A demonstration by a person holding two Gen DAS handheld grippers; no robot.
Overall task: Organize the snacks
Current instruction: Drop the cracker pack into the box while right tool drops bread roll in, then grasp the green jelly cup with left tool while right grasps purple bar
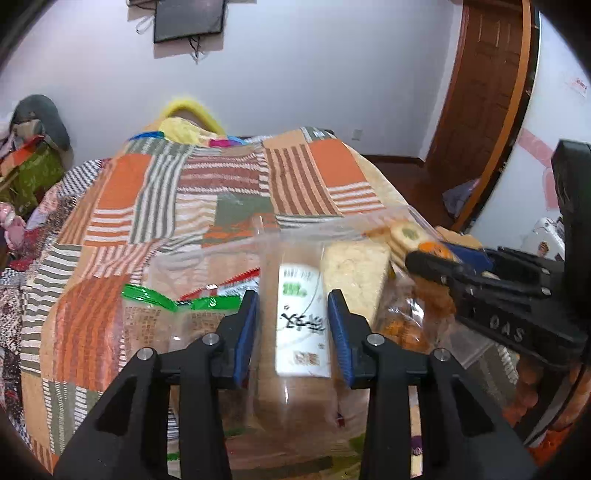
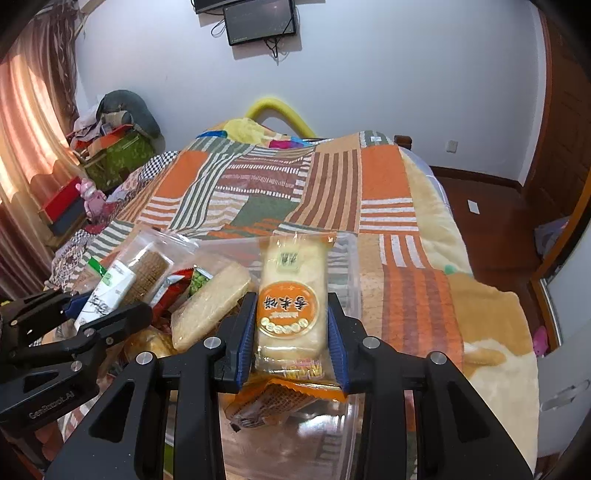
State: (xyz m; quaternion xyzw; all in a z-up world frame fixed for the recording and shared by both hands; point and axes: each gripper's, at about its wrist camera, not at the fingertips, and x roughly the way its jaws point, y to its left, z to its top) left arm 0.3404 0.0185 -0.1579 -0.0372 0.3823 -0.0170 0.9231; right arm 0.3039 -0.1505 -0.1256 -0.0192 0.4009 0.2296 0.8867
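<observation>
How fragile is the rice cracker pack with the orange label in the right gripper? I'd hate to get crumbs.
Probably fragile: the rice cracker pack shows pale, puffed slabs through thin clear film. It likely weighs little for its bulk. The glossy wrap may slip between the right gripper pads, so a gentle, steady squeeze seems wise.

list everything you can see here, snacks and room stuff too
clear plastic bin: one, transparent, on the bed
white-label cracker pack: one, brown, between left fingers
orange-label rice cake pack: one, pale, between right fingers
pale rice cake pack: one, over the bin
green-edged packs: two, left of the bin
orange wafer pack: one, in the bin
patchwork blanket: one, orange and green, covering the bed
screen: one, black, on wall
door: one, brown
left gripper: shut
right gripper: shut
</observation>
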